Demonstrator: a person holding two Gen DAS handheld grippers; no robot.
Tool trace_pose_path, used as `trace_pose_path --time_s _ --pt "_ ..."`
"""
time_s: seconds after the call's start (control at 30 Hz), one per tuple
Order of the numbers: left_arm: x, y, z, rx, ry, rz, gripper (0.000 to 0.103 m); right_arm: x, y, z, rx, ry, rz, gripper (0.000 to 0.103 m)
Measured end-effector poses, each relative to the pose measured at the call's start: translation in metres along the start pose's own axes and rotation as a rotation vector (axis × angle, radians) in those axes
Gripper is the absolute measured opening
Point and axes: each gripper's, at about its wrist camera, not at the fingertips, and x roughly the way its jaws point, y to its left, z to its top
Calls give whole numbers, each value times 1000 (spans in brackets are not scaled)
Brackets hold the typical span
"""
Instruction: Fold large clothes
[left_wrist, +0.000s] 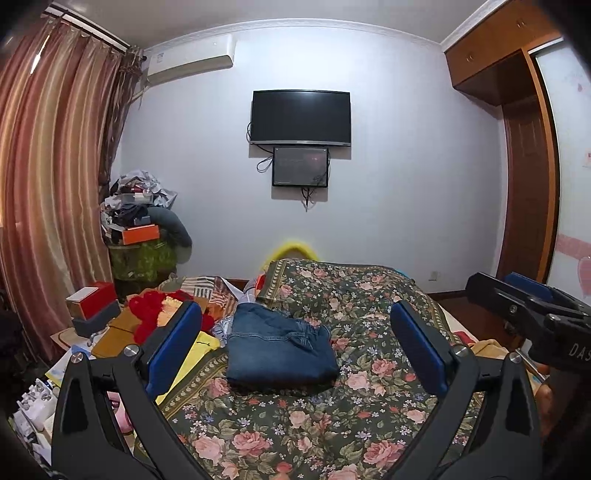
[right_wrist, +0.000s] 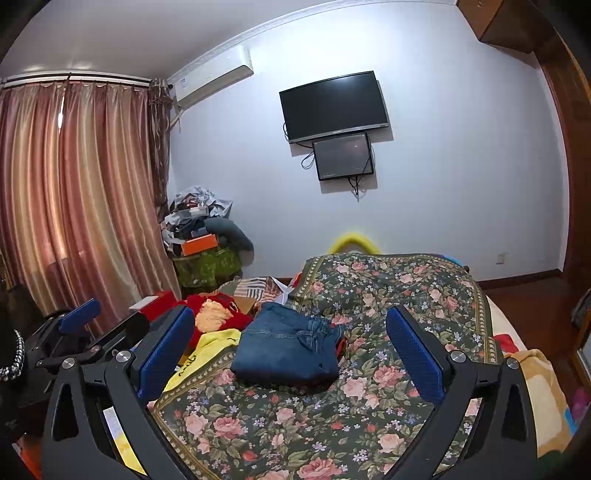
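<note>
A pair of blue jeans lies folded into a compact rectangle on the floral bedspread; it also shows in the right wrist view. My left gripper is open and empty, held above the bed with the jeans ahead between its blue pads. My right gripper is open and empty, likewise back from the jeans. The right gripper also shows at the right edge of the left wrist view. The left gripper shows at the left edge of the right wrist view.
Left of the bed lie a red plush toy, a yellow cloth, boxes and clutter. A pile of clothes on a stand sits by the curtain. A TV hangs on the far wall; a wardrobe stands right.
</note>
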Motion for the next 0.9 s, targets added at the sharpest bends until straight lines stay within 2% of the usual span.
trace_pose_path --time_s 0.6,0.9 --pt "-1 4 0 -13 4 -9 103 1 5 2 -14 4 -16 103" --pt "2 14 1 -54 14 -5 103 5 3 1 -8 13 -20 103"
